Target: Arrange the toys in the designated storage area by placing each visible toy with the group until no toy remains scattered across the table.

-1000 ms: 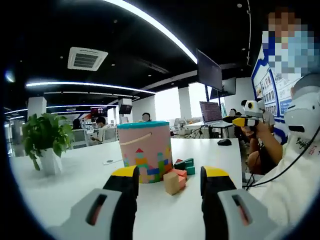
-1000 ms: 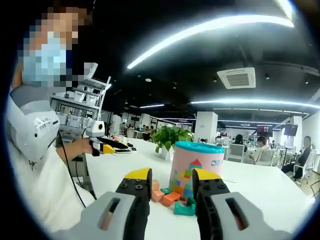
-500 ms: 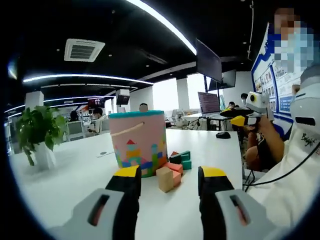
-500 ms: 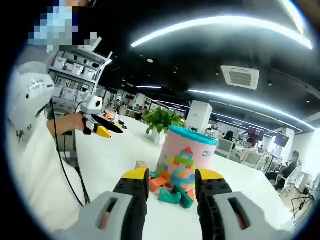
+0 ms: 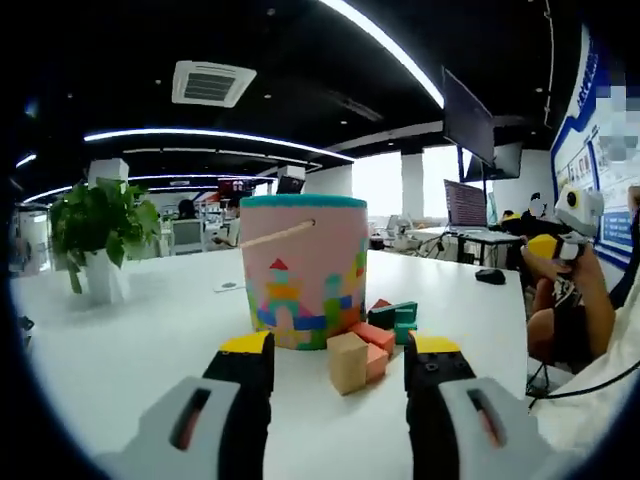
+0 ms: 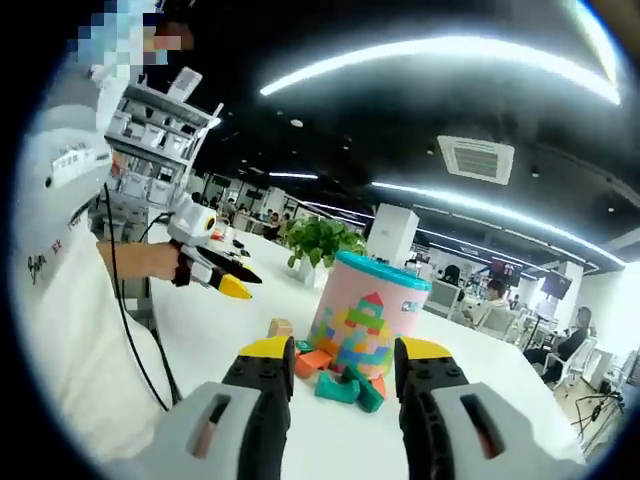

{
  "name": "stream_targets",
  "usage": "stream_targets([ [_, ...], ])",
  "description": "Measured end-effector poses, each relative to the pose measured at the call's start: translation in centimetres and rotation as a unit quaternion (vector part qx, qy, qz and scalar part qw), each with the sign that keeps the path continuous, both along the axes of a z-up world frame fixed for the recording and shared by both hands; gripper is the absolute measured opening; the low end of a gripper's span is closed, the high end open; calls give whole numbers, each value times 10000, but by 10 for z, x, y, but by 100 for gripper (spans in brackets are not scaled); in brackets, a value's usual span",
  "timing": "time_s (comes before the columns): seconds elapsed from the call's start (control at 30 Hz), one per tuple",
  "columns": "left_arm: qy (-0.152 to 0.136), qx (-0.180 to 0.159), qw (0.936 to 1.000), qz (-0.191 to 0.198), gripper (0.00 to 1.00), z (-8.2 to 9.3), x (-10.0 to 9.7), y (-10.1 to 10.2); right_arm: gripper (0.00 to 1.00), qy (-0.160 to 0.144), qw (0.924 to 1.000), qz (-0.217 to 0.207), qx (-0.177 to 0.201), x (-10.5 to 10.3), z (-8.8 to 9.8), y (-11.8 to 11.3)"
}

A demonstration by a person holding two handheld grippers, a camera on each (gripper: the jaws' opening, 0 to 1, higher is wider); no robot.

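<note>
Two grippers, left gripper [image 5: 338, 350] and right gripper [image 6: 343, 352], both with jaws spread and empty above the white table [image 5: 130, 340]. Just past the left jaws, a tan wooden block [image 5: 347, 362] touching orange blocks [image 5: 374, 338], green blocks [image 5: 396, 316] behind, all clustered against the pink toy bucket [image 5: 303, 270] mid-table. Farther back, a potted plant [image 5: 100, 235] near the table's far edge.

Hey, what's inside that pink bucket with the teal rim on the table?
Cannot tell. The pink bucket stands upright and both views see it side-on, so its wall hides the inside. Blocks lie outside at its base.
</note>
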State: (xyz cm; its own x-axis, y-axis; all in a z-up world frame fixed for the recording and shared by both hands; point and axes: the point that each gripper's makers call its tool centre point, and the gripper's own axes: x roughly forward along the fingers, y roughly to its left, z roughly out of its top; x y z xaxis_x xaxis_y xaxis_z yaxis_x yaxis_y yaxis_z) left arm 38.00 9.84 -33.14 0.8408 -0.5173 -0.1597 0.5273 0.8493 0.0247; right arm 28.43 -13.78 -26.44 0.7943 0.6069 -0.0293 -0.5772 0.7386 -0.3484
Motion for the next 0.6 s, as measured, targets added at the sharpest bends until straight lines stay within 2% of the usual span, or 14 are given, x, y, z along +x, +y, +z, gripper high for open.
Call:
stream_targets([
  [0.07,44,-93,9999,47,50,-3,2,-6,39,8,10000,19,29,0,-1,0],
  [0.13,54,-164,9998,32,50,-7,2,-16,37,121,9996,-27,259,3,-1,-5],
  [0.3,68,-47,9999,61,46,-14,9,-29,33,143,9993,-72,351,7,-2,-6],
  [0.37,17,-267,9996,-55,41,-10,8,-38,33,137,9993,-50,349,6,-2,-3],
  [0.4,3,-241,9997,-43,41,-11,8,-40,33,132,9994,-39,329,6,-3,-2],
  [0.47,-10,120,9999,53,41,-18,13,-42,33,103,9996,-1,266,4,-3,1],
  [0.6,73,-38,9998,168,44,-23,19,-41,33,98,9996,29,257,2,-4,2],
])
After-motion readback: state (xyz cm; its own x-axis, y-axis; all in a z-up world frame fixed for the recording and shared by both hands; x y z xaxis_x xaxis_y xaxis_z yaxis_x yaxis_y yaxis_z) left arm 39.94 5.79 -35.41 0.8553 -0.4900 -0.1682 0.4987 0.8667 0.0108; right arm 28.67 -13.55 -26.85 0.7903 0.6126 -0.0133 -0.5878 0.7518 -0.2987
